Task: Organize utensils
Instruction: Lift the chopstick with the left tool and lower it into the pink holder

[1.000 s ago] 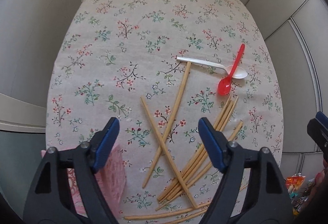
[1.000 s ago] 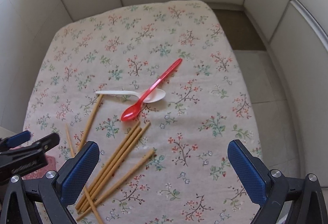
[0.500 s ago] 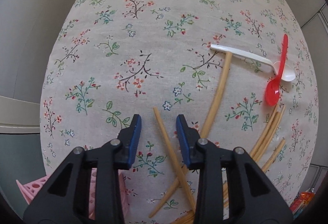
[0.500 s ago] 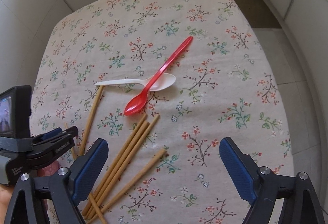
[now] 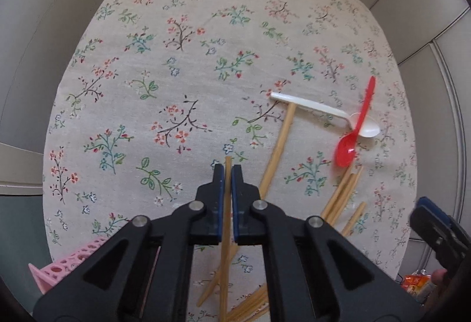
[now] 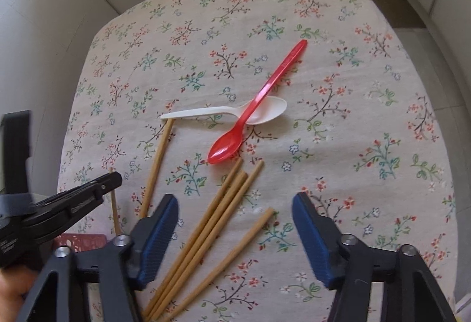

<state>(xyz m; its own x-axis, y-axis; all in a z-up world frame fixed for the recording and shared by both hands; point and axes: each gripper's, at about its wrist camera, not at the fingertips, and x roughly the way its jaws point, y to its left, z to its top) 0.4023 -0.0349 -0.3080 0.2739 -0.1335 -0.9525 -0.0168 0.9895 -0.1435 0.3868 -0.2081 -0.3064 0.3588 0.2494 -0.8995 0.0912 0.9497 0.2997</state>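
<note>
2 changes stand out against the earlier frames: the left gripper (image 5: 226, 173), which stood wide apart above the cloth, is now clamped on 1 thin bamboo chopstick (image 5: 225, 233), and the right gripper (image 6: 235, 222) sits lower, its jaws having just been closing yet not touching anything.

From left to right in the left wrist view, a pink perforated plastic basket (image 5: 63, 264) peeks out at the lower left edge of the floral tablecloth (image 5: 176, 71). The held chopstick runs straight up between the blue pads (image 5: 219, 204), its tip poking out just past them. Just beside it on the right lies a single chopstick (image 5: 279, 145), slanting up until its end touches the handle of a white plastic spoon (image 5: 323, 111). A red plastic spoon (image 5: 354, 130) lies across the white spoon's bowl.

In the right wrist view, a bundle of 4 bamboo chopsticks (image 6: 212, 222) lies on the cloth between the right gripper's parted pads, nearer the left pad (image 6: 159, 230), with their upper ends just below the red spoon's bowl.
</note>
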